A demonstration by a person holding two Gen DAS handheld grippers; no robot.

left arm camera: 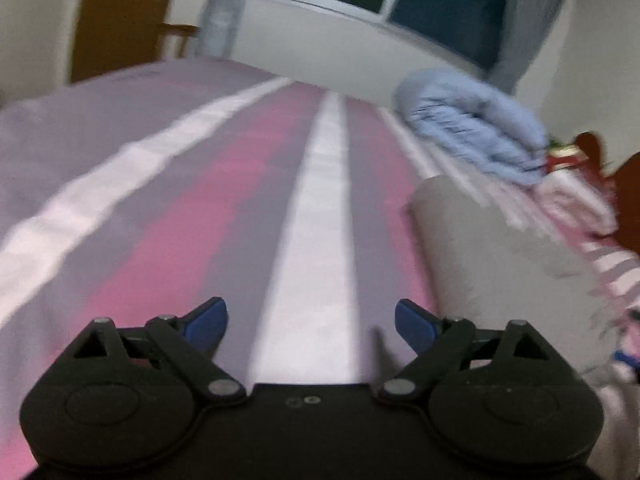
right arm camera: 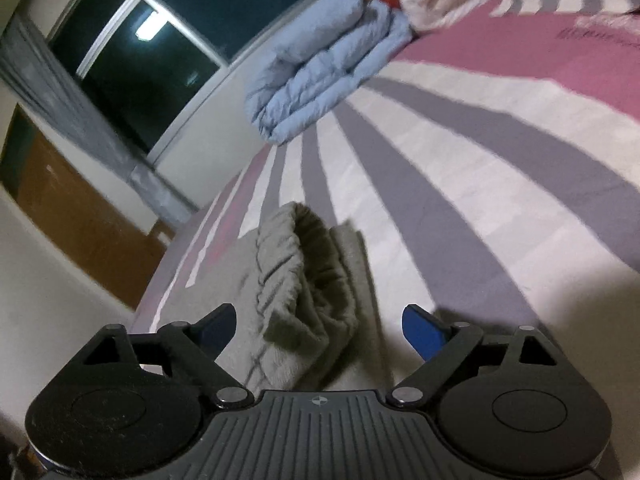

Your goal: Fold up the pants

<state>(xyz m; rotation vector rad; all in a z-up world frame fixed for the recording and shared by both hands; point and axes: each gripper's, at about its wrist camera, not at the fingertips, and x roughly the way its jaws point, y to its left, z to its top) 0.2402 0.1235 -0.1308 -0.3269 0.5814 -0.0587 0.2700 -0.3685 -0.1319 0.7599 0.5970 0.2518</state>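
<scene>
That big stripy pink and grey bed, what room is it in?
Most likely a bedroom. The pink, grey and white striped bedsheet covers a wide bed, a folded light blue quilt lies on it, and a dark window with grey curtains is behind.

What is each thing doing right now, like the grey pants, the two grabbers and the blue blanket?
Grey fabric pants: folded into a bundle, lying on the bed, waistband facing up, not held.
Left black gripper with blue pads: open, empty, over the sheet.
Right black gripper with blue pads: open, straddling the pants without pinching them.
Light blue puffy blanket: folded, lying at the bed's far side.
Pink, grey and white striped bedsheet: spread flat.
Window: dark outside.
</scene>
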